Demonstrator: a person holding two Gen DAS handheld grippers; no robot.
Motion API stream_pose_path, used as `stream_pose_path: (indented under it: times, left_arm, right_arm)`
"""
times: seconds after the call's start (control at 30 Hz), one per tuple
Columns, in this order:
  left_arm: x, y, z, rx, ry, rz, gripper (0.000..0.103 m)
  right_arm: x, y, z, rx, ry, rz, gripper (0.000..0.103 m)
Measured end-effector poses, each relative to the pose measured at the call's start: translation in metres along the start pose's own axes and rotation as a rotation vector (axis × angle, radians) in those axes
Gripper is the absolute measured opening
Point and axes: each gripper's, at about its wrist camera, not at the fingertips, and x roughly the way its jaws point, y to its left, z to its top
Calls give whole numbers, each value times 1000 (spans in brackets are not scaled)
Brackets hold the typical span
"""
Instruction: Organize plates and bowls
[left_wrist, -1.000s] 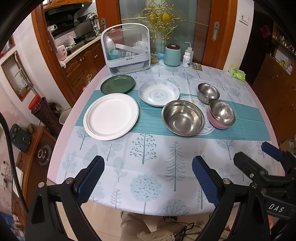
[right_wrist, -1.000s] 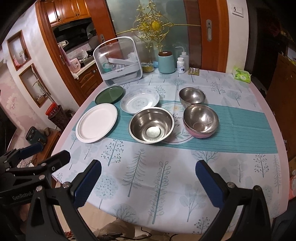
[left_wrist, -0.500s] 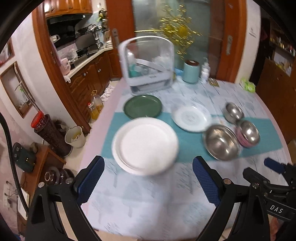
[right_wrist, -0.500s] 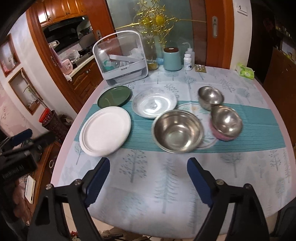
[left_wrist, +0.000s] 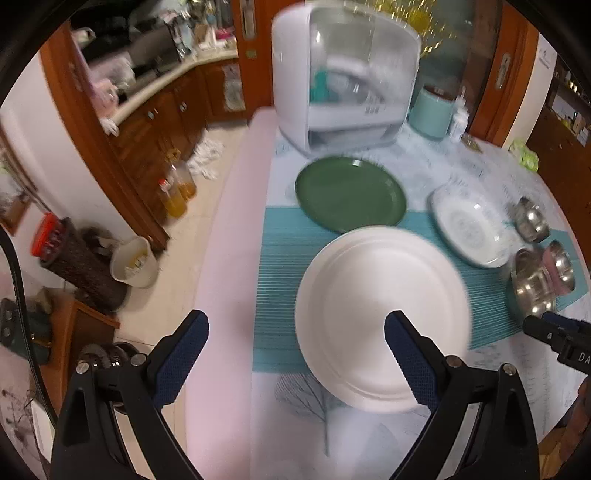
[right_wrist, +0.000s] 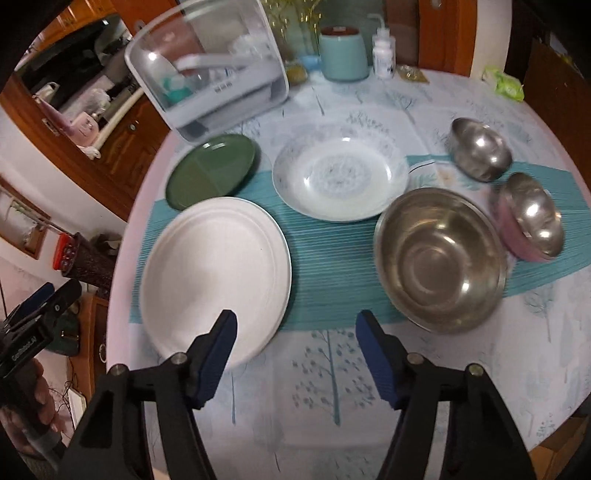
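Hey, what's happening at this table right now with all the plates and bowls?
A person holds a gripper in each hand above a table of dishes; nothing is picked up yet. The left gripper hangs open at the near edge of the white plate. The right gripper is closing on nothing, between that plate and the large steel bowl. The green plate, patterned plate and two smaller bowls lie untouched.

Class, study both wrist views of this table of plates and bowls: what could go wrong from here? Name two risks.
1. The white plate lies near the table's left edge; a clumsy grab could push it off.
2. The right gripper, jaws closing with nothing between them, hangs between that plate and the large steel bowl; it might clip either rim.
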Motion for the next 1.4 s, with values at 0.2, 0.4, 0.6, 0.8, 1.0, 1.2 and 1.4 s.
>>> stream_pose_path:
  times: [0.2,0.4,0.6,0.8,1.0,1.2,1.4]
  left_arm:
    - [80,15,5,-19,150,-111,95]
    - [117,12,4,-10,233,-191,75]
    - [133,10,5,-9,280,-237,65]
    - [146,4,5,-11,337,-326,33]
    - [141,0,2,-6,354,-309,20]
    - [92,-6,-2,57,281,-314,19]
    - [44,-22,-23,98,243,-317,19]
  right_arm:
    - [61,9,16,-27,89,-56,58]
    - [96,6,22,-6,168,-38,47]
    - [108,5,22,12,198,-3,41]
    - [110,9,25,12,206,63,21]
    - [109,6,25,22,195,61,20]
    - [83,-4,21,52,161,87,20]
    - [45,-14,-1,34,124,65,20]
